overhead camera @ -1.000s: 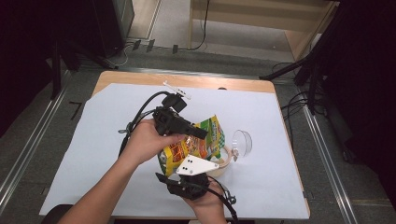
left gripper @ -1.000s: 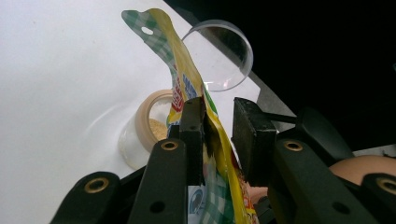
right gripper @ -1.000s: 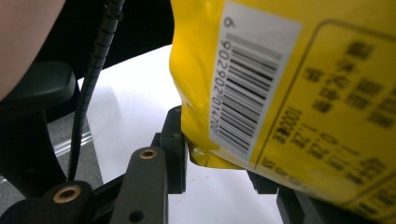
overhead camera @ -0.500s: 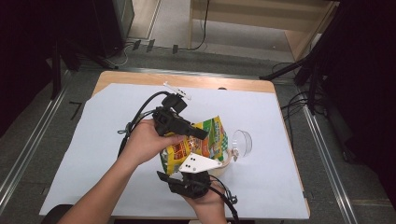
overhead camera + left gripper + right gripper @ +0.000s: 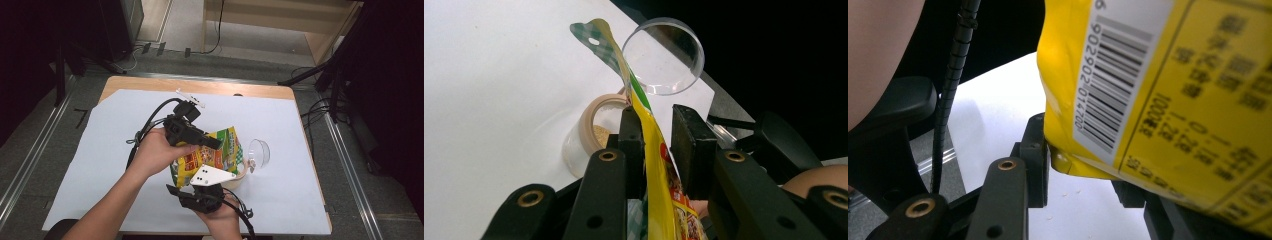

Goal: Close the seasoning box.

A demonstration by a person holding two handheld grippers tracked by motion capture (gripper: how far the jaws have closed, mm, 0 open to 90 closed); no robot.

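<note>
1. My left gripper (image 5: 212, 143) is pinching the yellow snack bag (image 5: 212, 155) near its upper part; in the left gripper view the bag's film (image 5: 651, 150) runs edge-on between the 2 jaws, pressed against the left jaw, with a narrow gap at the right one.
2. My right gripper (image 5: 200, 192) sits at the near end of the bag, below it in the high view. In the right gripper view the bag's lower corner (image 5: 1068, 162) sits against the left jaw, and the barcode panel (image 5: 1108, 85) rises above it. The other jaw is mostly hidden behind the bag, so I cannot tell how firmly this gripper is closed on it.
3. The bag is held up off the surface (image 5: 100, 165) between the 2 grippers, tilted, its green checked top end (image 5: 599, 37) pointing away from me.
4. Just beneath the bag's top end stands a clear jar (image 5: 591, 137) with a beige rim, a little grainy filling visible inside.
5. Beside the jar lies a round clear lid (image 5: 259, 152), on the white sheet, to the right of the bag.
6. A small white object (image 5: 191, 98) rests farther back on the surface, well apart from the bag.
</note>
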